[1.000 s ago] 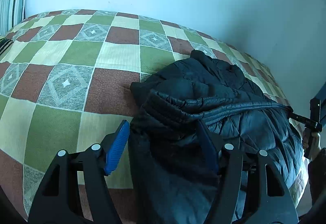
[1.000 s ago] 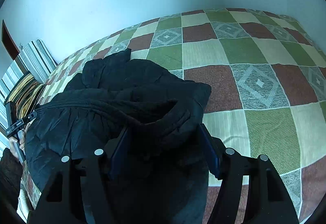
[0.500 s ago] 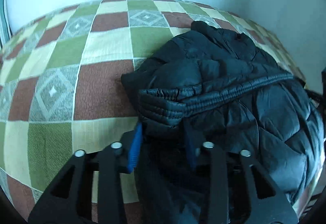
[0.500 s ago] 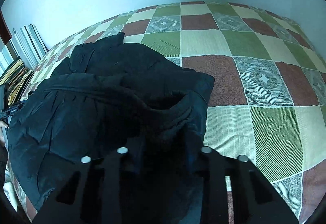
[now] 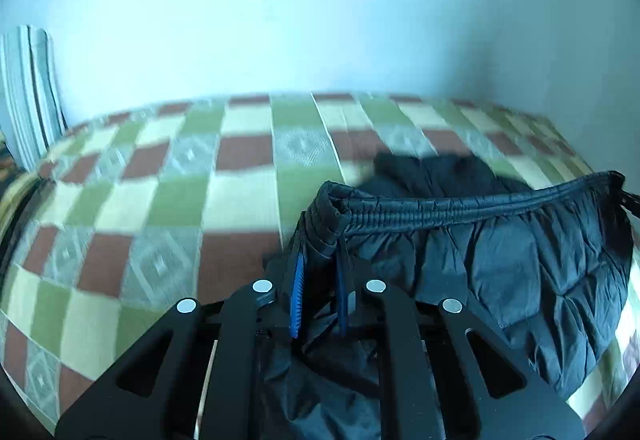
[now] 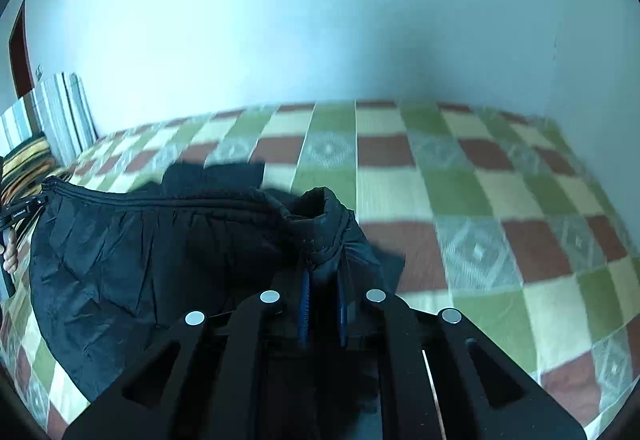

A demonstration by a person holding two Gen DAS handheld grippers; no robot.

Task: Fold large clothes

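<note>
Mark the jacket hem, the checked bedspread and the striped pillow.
jacket hem (image 5: 460,209), left wrist view, ribbed band mid-span
checked bedspread (image 6: 496,199), right wrist view, bare patch
striped pillow (image 5: 30,91), left wrist view, upright face

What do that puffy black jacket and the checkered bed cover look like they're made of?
The quilted black puffer jacket looks like thin synthetic shell fabric, perhaps nylon, over padding: slight sheen, stitched puffy panels, fine crinkles. The green, cream and brown checkered bed cover looks like matte woven cloth with patterned diamond squares; blur leaves the fibre uncertain.
</note>
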